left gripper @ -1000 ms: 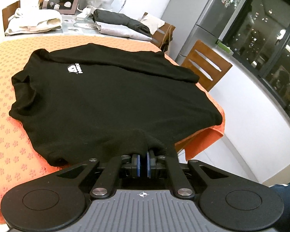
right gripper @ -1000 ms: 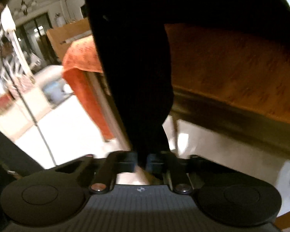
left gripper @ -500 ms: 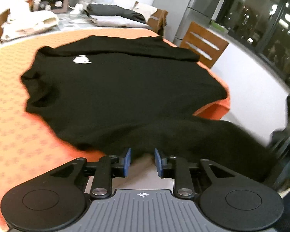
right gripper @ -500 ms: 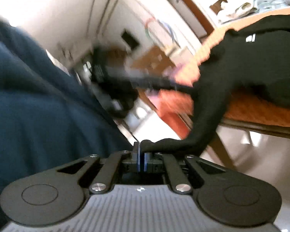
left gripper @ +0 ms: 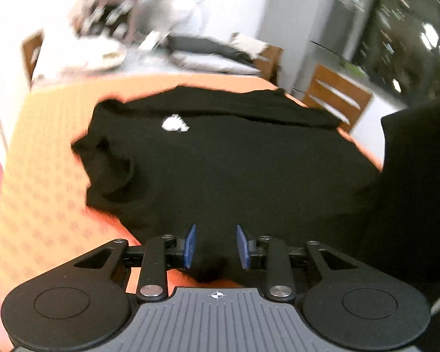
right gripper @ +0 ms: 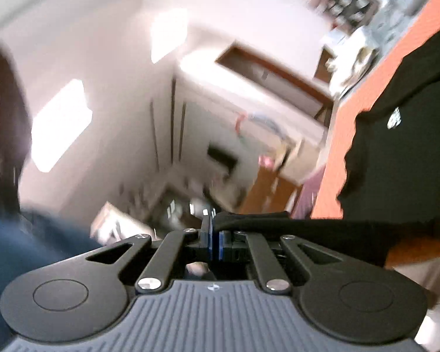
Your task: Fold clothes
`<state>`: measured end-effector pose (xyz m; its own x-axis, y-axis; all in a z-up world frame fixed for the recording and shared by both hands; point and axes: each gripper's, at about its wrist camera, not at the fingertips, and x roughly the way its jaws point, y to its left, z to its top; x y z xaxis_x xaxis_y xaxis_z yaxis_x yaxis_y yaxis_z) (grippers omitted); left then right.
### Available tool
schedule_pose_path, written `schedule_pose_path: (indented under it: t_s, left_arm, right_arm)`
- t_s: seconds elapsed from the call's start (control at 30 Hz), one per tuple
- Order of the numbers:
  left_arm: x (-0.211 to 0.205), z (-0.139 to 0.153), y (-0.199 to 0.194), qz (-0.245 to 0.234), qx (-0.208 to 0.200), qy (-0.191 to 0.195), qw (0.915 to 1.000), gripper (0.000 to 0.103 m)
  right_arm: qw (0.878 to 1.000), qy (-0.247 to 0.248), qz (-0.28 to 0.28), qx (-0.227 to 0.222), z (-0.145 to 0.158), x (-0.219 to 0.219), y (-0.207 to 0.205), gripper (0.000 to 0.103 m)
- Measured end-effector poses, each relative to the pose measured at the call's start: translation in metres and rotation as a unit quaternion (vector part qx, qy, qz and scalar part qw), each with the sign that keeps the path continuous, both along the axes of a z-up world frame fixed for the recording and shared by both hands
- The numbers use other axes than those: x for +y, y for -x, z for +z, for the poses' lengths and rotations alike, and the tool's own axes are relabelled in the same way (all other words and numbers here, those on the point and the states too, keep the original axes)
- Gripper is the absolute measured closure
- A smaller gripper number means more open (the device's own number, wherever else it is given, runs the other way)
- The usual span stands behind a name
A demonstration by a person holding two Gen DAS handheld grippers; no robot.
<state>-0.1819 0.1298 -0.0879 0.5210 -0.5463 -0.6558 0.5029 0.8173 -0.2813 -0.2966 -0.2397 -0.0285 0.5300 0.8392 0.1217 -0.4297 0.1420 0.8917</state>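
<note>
Black long-sleeved cotton top [left gripper: 249, 158] spread across orange floral tablecloth [left gripper: 44, 182] | left gripper [left gripper: 215, 246] fingers spread over near hem | right gripper [right gripper: 213, 240] pinching sleeve cuff, lifted off-table | step: sleeve fold | next: carry cuff across body.

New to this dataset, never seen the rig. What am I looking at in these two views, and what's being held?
There is no robot here. A person holds a pair of hand-held tongs in each hand, and each pair has a wide-angle camera looking forward along its two fingers.

The left view shows the left tongs open, their blue pads apart over the near edge of a black shirt. The shirt lies spread on an orange tablecloth. Blurred clothes sit beyond it and a wooden chair stands to the right.

The right view is tilted and blurred. The right tongs are closed on a strip of the same shirt's fabric, which runs from the pads off to the right.
</note>
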Motion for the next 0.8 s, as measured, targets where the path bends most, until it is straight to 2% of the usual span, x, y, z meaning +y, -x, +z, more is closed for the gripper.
schedule_pose_path:
  t_s: [0.1, 0.2, 0.3, 0.37, 0.47, 0.53, 0.57, 0.6, 0.63, 0.67, 0.7, 0.73, 0.8]
  left_arm:
    - [0.003, -0.005, -0.012, 0.034, 0.023, 0.02, 0.9989, 0.072]
    - [0.003, -0.008, -0.016, 0.054, 0.032, 0.016, 0.9979, 0.072]
    - [0.004, -0.011, -0.016, 0.071, 0.034, 0.006, 0.9969, 0.072]
    - [0.003, -0.013, -0.016, 0.087, 0.036, 0.004, 0.9956, 0.072]
    - [0.004, -0.011, -0.013, 0.121, 0.039, 0.004, 0.9918, 0.072]
    - [0.004, -0.008, -0.012, 0.147, 0.041, 0.006, 0.9882, 0.072]
    - [0.003, -0.006, -0.011, 0.16, 0.042, 0.007, 0.9862, 0.072]
    - [0.003, -0.004, -0.01, 0.173, 0.04, 0.009, 0.9841, 0.072]
    - [0.002, -0.001, -0.008, 0.186, 0.038, 0.01, 0.9818, 0.072]
    - [0.001, 0.001, -0.006, 0.198, 0.036, 0.009, 0.9795, 0.072]
    - [0.0, 0.004, -0.004, 0.21, 0.034, 0.009, 0.977, 0.072]
    - [0.0, 0.007, -0.001, 0.221, 0.034, 0.011, 0.9745, 0.072]
    - [-0.002, 0.012, 0.005, 0.244, 0.032, 0.014, 0.9691, 0.072]
  right_arm:
    - [0.996, -0.048, -0.059, 0.042, -0.014, -0.011, -0.028, 0.098]
    - [0.984, -0.088, -0.126, 0.09, -0.036, -0.025, -0.054, 0.098]
    - [0.961, -0.13, -0.198, 0.147, -0.063, -0.039, -0.079, 0.098]
    - [0.944, -0.135, -0.237, 0.188, -0.085, -0.049, -0.092, 0.097]
    - [0.912, -0.142, -0.295, 0.249, -0.116, -0.065, -0.113, 0.093]
    - [0.895, -0.125, -0.31, 0.297, -0.134, -0.072, -0.124, 0.092]
    - [0.892, -0.108, -0.305, 0.316, -0.139, -0.075, -0.129, 0.09]
    - [0.891, -0.088, -0.297, 0.332, -0.143, -0.077, -0.135, 0.08]
    - [0.891, -0.069, -0.288, 0.343, -0.144, -0.079, -0.139, 0.076]
    - [0.893, -0.05, -0.278, 0.35, -0.142, -0.082, -0.142, 0.063]
    - [0.894, -0.03, -0.268, 0.357, -0.139, -0.085, -0.144, 0.058]
    - [0.9, -0.004, -0.255, 0.355, -0.133, -0.086, -0.147, 0.058]
    - [0.915, 0.063, -0.22, 0.331, -0.113, -0.086, -0.153, 0.051]
